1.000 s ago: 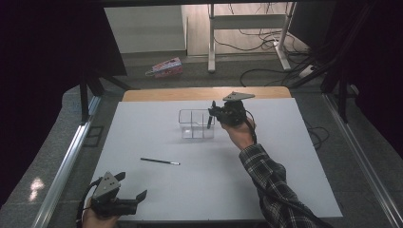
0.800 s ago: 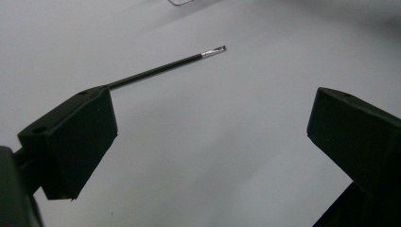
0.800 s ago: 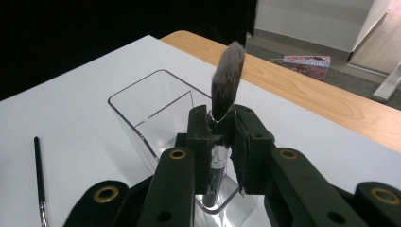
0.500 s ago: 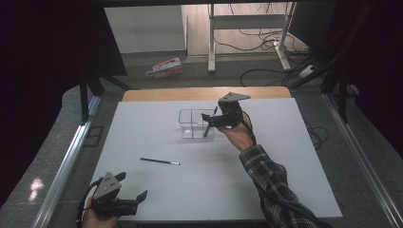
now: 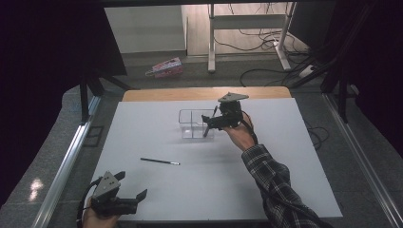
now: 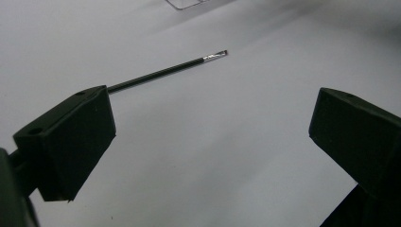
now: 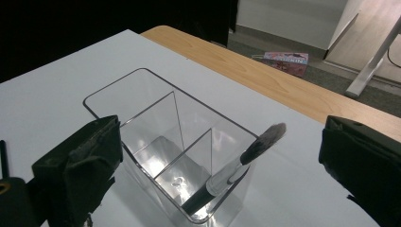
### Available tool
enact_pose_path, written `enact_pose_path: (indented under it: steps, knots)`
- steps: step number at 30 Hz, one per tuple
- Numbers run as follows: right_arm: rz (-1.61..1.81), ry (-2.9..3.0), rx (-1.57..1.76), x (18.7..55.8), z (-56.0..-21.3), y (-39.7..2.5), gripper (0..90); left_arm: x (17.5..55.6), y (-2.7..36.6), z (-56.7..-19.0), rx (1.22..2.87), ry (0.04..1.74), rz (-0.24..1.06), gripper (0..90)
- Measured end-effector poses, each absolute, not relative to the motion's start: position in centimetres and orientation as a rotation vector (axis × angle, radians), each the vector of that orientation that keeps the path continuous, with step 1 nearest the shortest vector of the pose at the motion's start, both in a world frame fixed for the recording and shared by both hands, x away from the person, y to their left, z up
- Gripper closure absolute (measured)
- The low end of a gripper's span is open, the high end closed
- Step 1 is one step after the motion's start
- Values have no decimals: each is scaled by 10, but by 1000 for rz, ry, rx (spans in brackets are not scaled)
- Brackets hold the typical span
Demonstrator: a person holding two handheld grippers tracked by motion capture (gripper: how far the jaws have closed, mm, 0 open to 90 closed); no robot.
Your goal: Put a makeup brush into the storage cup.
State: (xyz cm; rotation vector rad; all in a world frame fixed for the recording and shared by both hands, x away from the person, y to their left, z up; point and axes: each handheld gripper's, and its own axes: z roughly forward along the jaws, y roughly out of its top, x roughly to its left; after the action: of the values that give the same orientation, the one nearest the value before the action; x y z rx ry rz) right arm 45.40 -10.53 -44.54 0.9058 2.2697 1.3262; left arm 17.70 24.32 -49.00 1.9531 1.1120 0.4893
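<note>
The right gripper (image 5: 212, 121) hangs with its jaws spread wide and nothing between them, just above a clear plastic organiser (image 7: 165, 142) that sits toward the far middle of the white table (image 5: 285, 175); a makeup brush (image 7: 236, 165) stands tilted in the organiser's near small compartment, handle down and bristles up, leaning against the wall. The left gripper (image 5: 130, 187) rests at the near left corner of the table, its jaws likewise wide apart and empty. A thin black pencil-like stick (image 6: 165, 72) lies flat on the table ahead of it, well apart from the organiser.
</note>
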Motion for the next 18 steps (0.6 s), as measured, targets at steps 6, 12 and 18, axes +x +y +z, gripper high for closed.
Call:
enact_pose_path:
  steps: [6,12,18]
  knots:
    - [1323,2282,902,451,-444,-107,6,179,242,-490,1957,1115,497,16]
    - [1329,2308,898,448,-445,-110,8,180,241,-491,1962,1122,501,15]
    - [1326,2324,922,445,-445,-114,6,180,240,-491,1976,1115,501,13]
